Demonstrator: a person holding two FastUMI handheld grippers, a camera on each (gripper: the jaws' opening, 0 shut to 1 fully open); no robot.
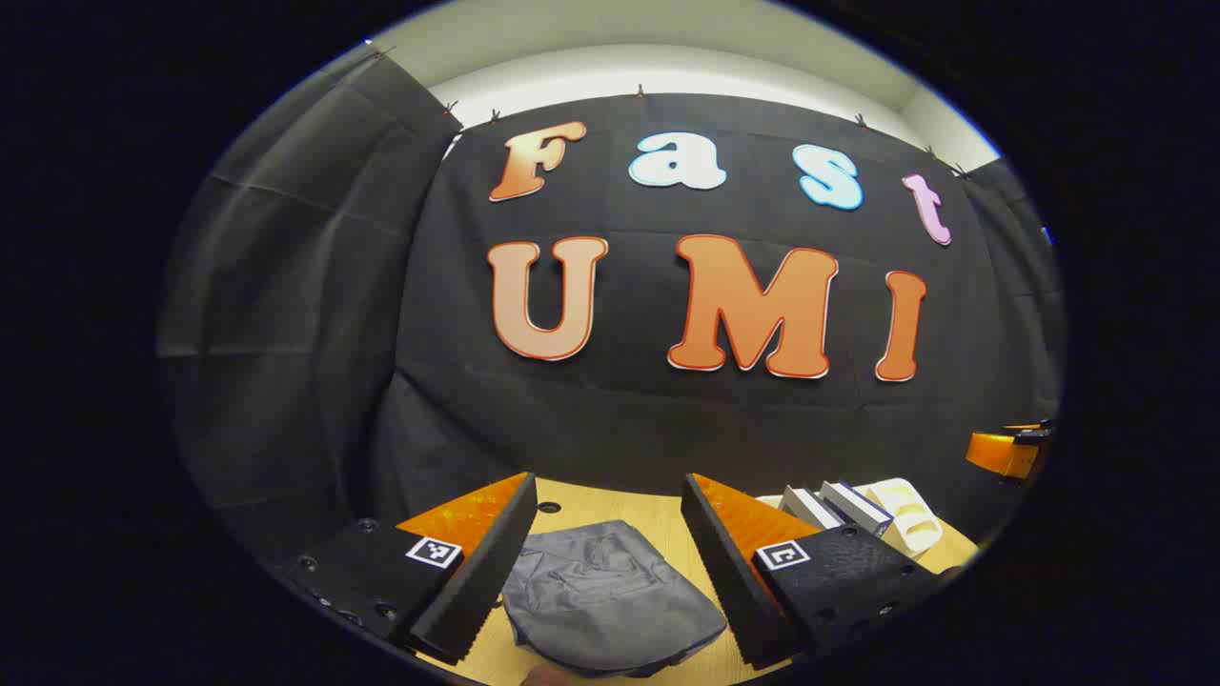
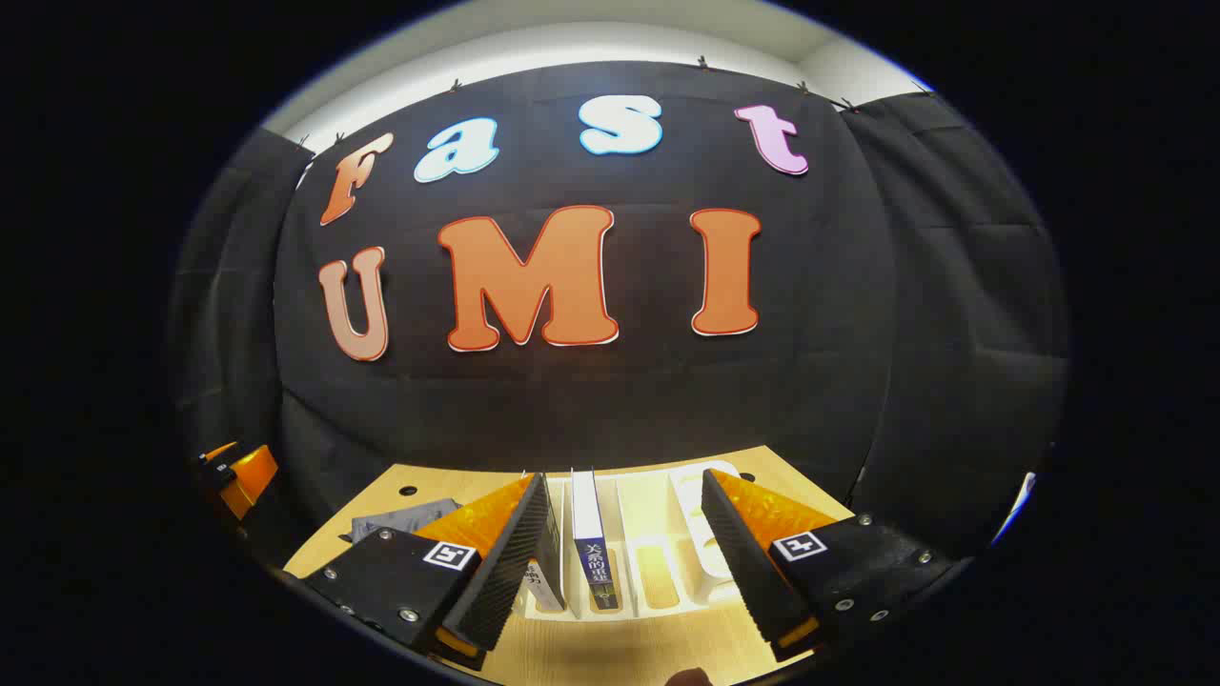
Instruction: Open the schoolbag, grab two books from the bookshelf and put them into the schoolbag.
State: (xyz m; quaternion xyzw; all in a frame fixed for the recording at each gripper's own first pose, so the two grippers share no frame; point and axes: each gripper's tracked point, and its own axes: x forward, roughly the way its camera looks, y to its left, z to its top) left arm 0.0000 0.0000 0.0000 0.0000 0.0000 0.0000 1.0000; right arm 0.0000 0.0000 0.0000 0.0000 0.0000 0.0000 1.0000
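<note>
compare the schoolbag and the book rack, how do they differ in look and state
The schoolbag is grey soft fabric, slumped flat on the wooden table; the book rack is pale, rigid and slotted.
The schoolbag looks closed, with nothing going into it yet; the book rack holds upright books.
Both sit on the same table, each ahead of an open gripper.

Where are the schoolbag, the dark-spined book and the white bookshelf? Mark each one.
schoolbag (image 1: 610, 595): left gripper view, middle of its grey front panel.
dark-spined book (image 2: 593, 553): right gripper view, on its upright spine.
white bookshelf (image 2: 705, 562): right gripper view, on its right-hand wall.
</note>
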